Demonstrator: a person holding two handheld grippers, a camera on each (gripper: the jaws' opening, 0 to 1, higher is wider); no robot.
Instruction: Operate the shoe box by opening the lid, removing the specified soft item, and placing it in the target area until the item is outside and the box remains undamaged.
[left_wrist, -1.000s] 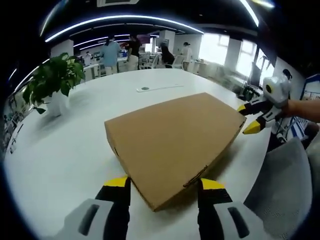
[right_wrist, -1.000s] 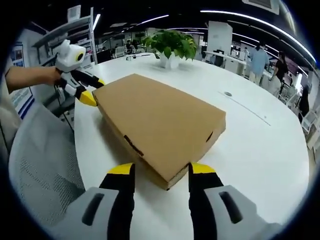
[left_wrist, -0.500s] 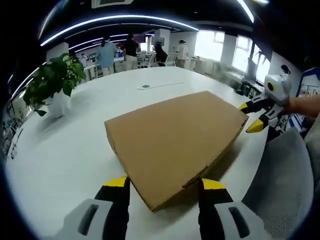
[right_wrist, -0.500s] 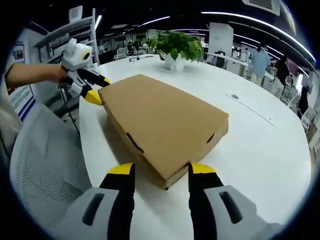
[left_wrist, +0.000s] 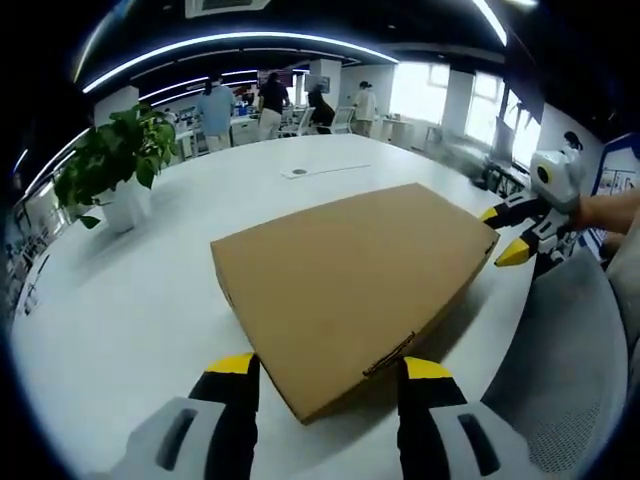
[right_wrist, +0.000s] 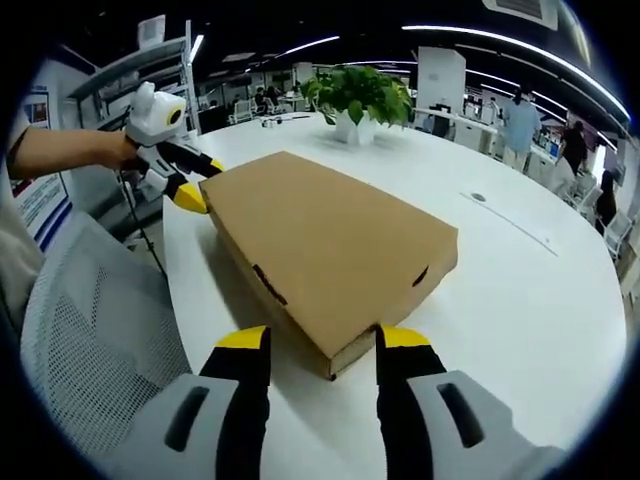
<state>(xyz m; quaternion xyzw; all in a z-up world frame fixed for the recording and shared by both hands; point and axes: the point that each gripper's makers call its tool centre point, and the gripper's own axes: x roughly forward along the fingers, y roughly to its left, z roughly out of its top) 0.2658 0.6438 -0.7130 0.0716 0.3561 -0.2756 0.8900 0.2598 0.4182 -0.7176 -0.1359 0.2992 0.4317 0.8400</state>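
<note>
White round bench (left_wrist: 120, 300) carries the closed shoe box (left_wrist: 345, 280) at centre. Your left tongs (left_wrist: 325, 368) gape wide astride its near corner; your right tongs (right_wrist: 312, 340) likewise, the plant (right_wrist: 357, 95) at 12 o'clock.

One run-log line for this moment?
flat brown cardboard shoe box: lid closed | left hand-held gripper: open at corner | right hand-held gripper: open at opposite corner

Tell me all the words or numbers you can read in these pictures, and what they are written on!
None can be read.
The cardboard box is plain brown, with no print on its lid or sides.
The poster on the wall behind the chair has markings, but they are too small and blurred to read.
The grippers and the white table carry no words.
</note>
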